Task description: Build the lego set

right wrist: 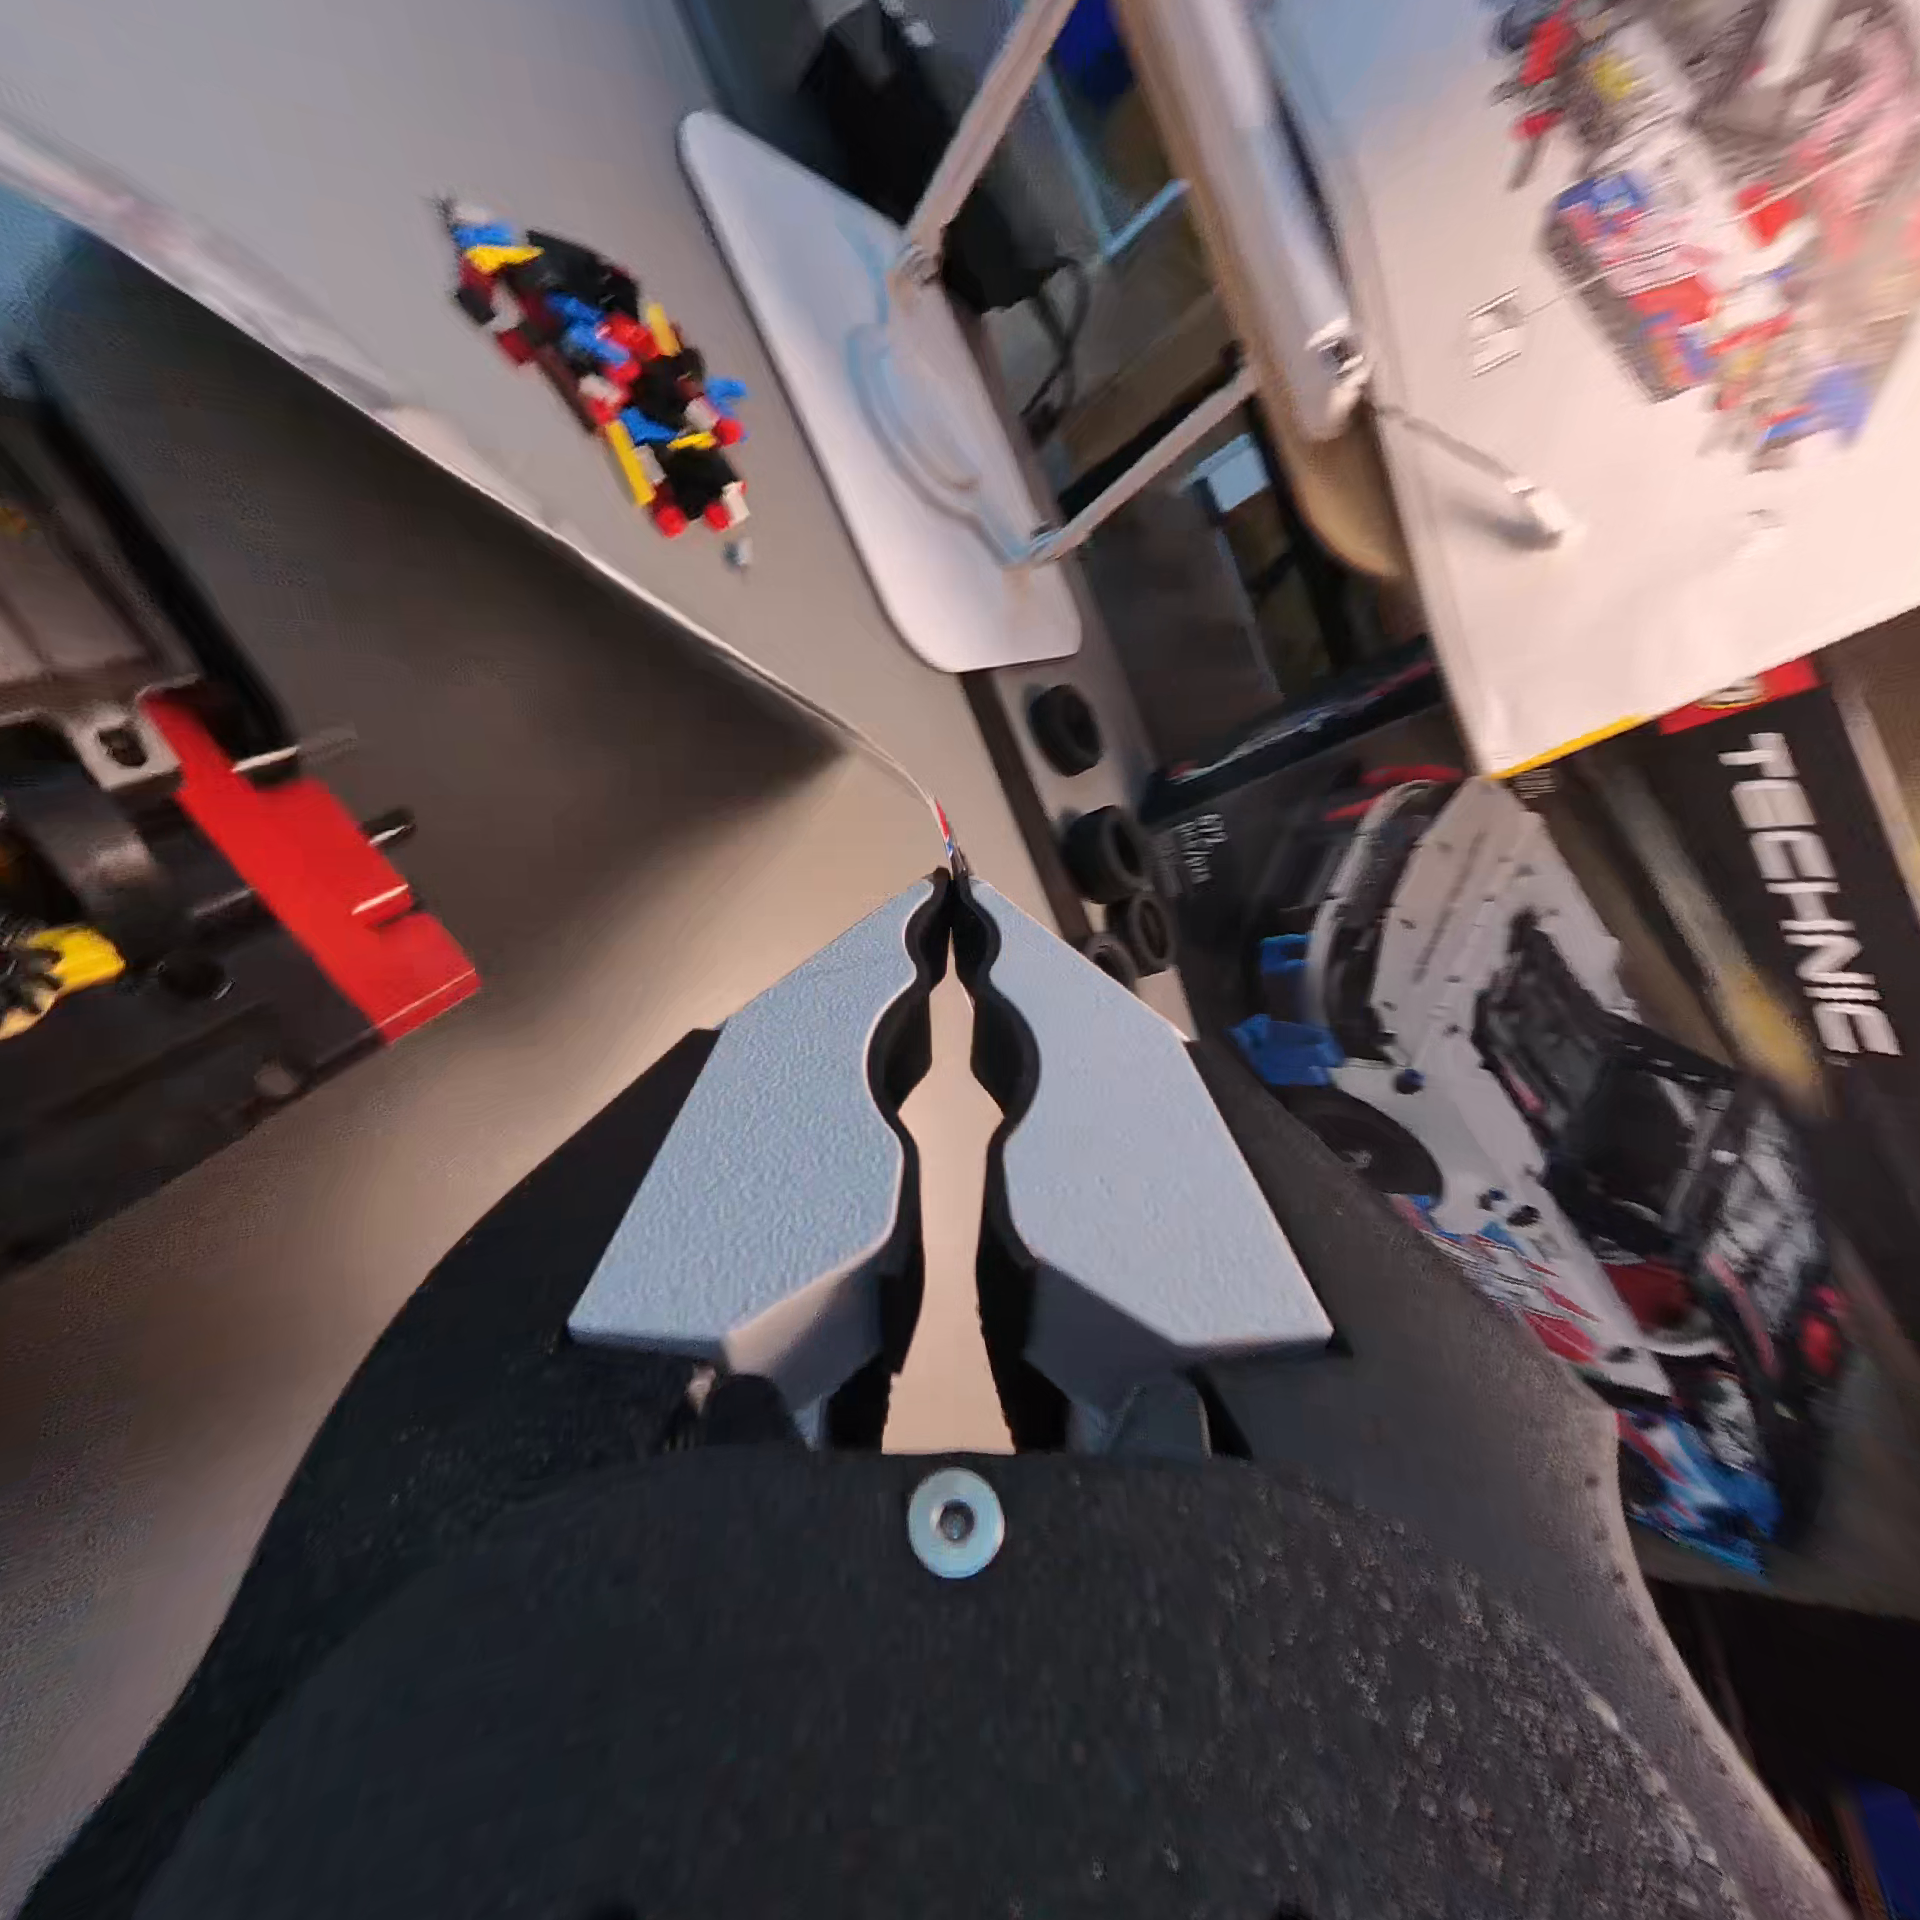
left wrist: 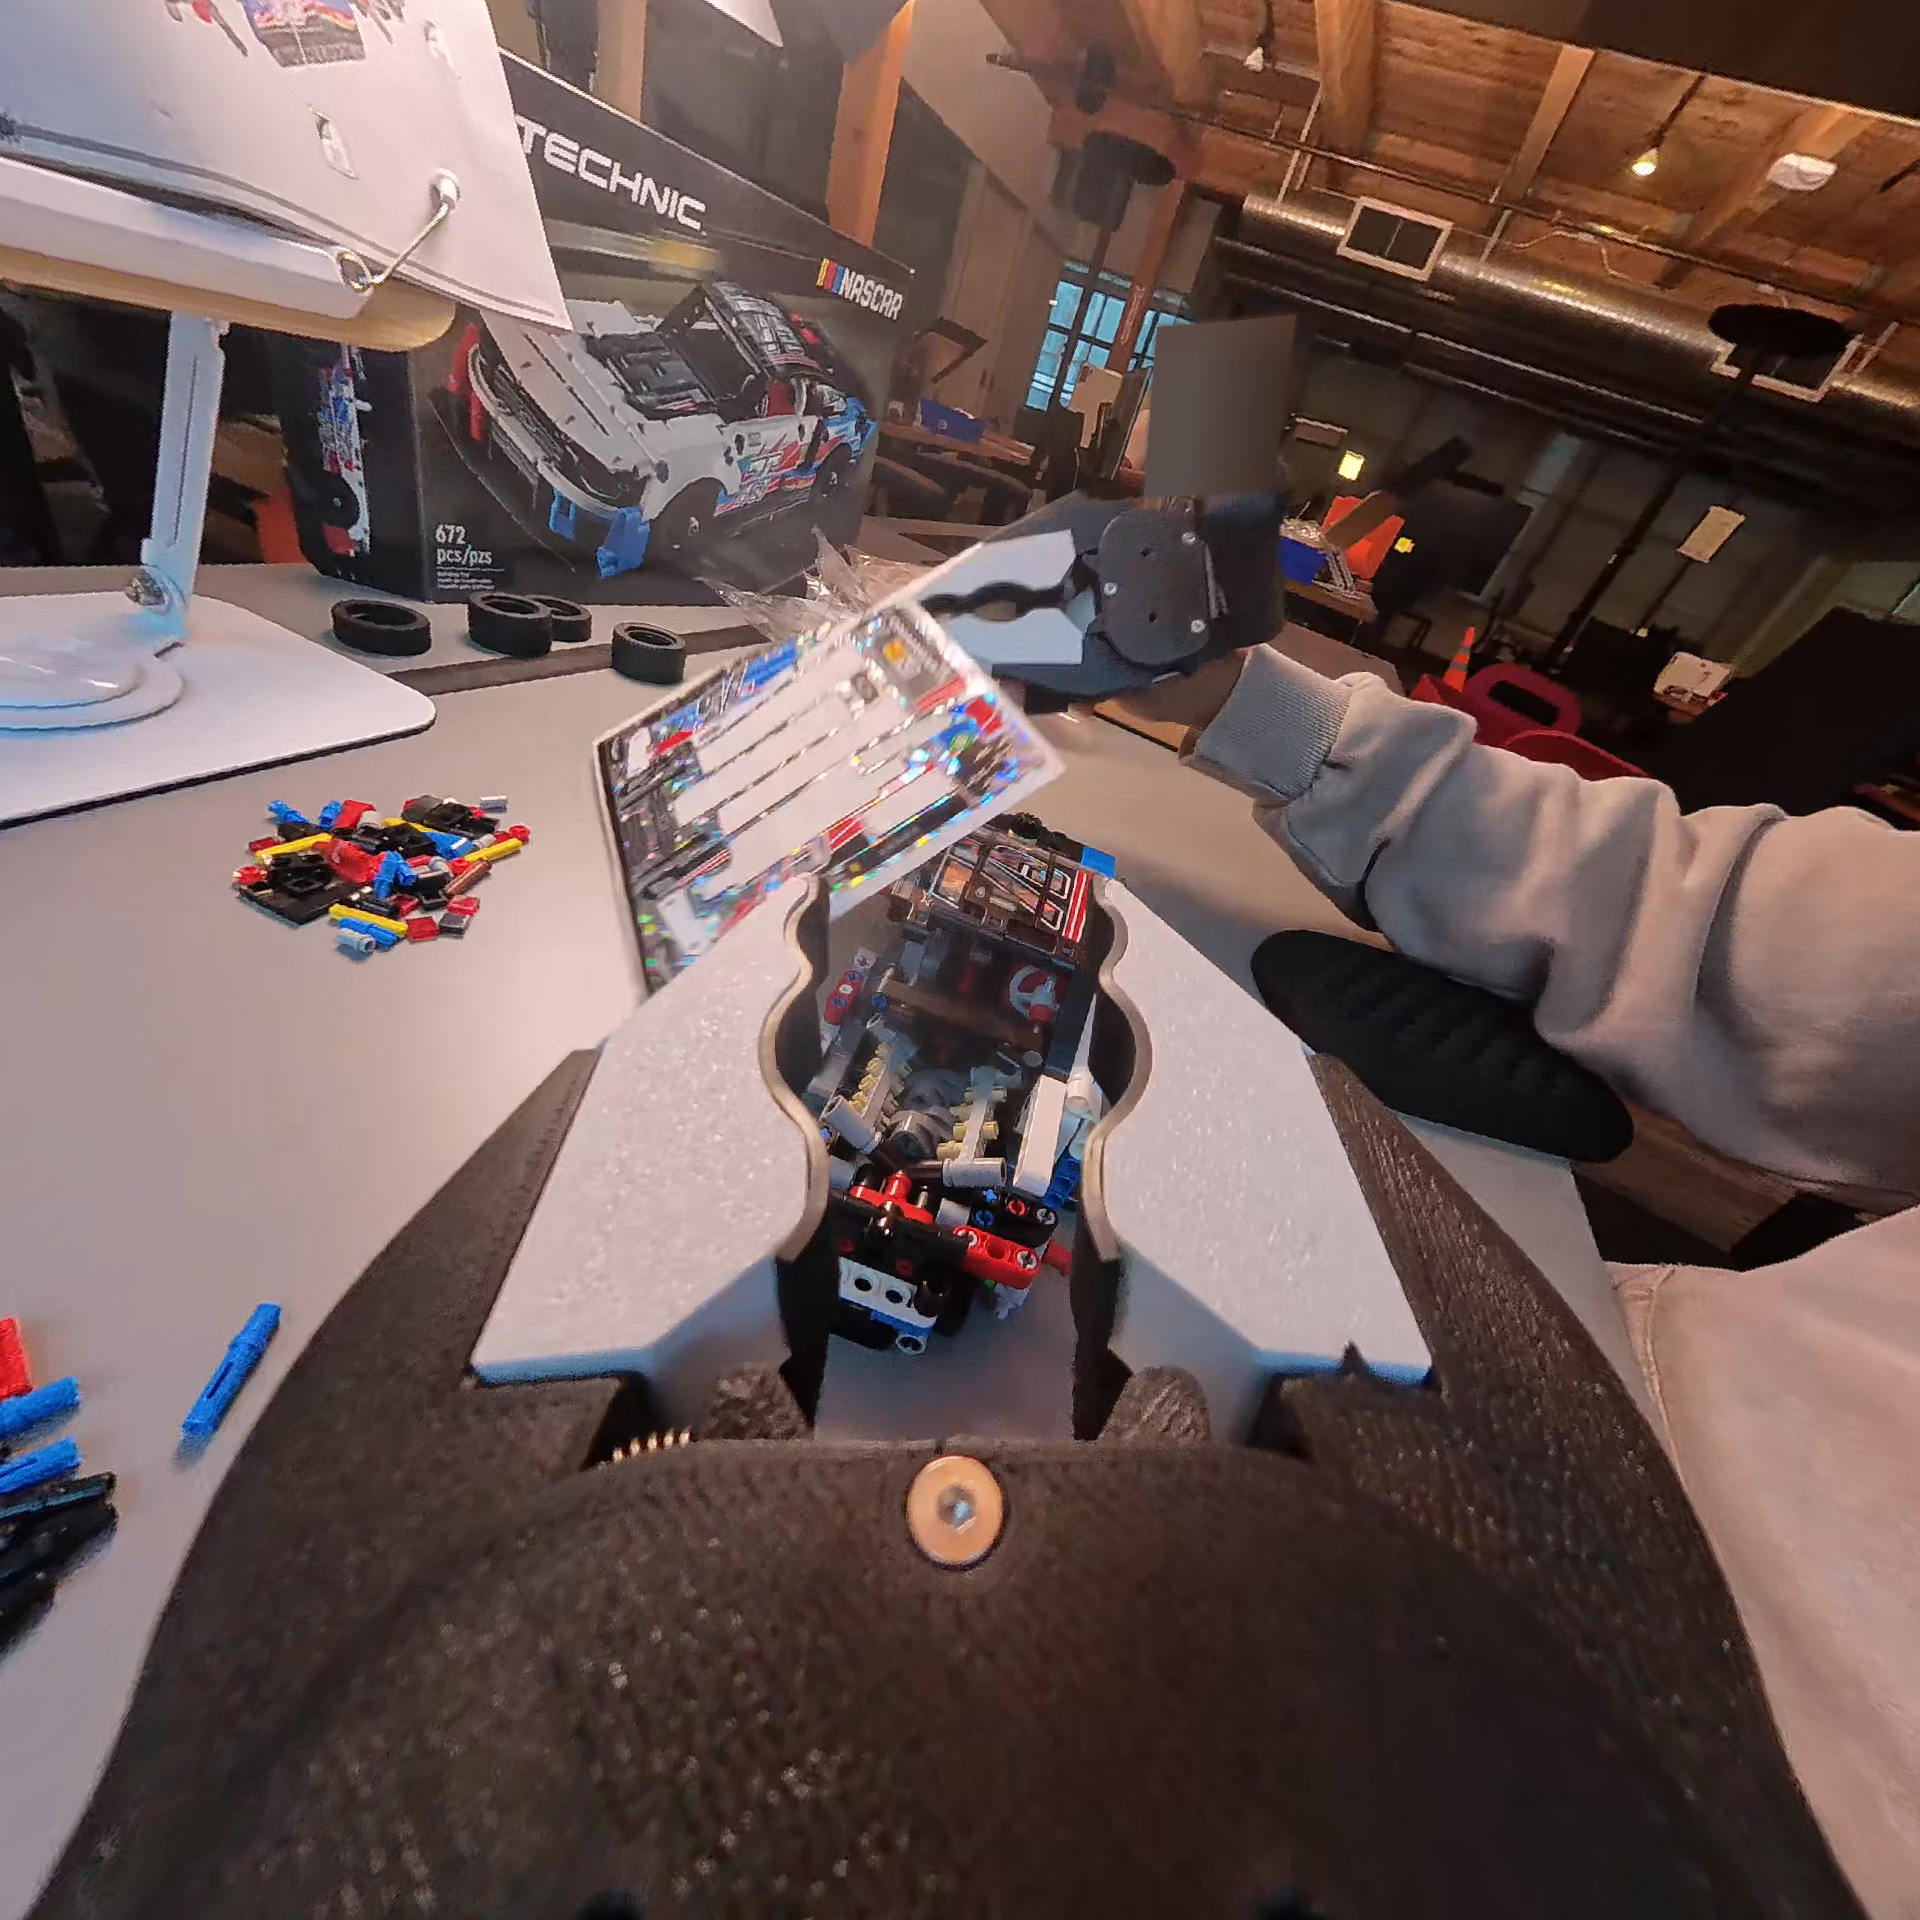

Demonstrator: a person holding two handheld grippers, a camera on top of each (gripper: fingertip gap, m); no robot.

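The partly built lego car [left wrist: 935,1122] lies on the grey table [left wrist: 312,1091], seen between the fingers of my left gripper [left wrist: 956,894]. Its jaws stand wide apart on either side of the car, and I see no contact with it. My right gripper [right wrist: 951,894] is shut on one corner of a shiny sticker sheet [left wrist: 831,769] and holds it tilted in the air above the car's far end. It also shows in the left wrist view [left wrist: 951,615]. In the right wrist view the sticker sheet [right wrist: 935,816] is seen almost edge-on.
A pile of small loose lego parts [left wrist: 379,862] [right wrist: 623,374] lies to the left. Black tyres [left wrist: 509,623] and the set's box [left wrist: 644,416] stand behind. A booklet stand [left wrist: 156,686] is at far left. Blue pins [left wrist: 229,1371] lie near me. A grey sleeve [left wrist: 1558,935] crosses the right. Across from one pair of fingers to the other is roughly 25 centimeters.
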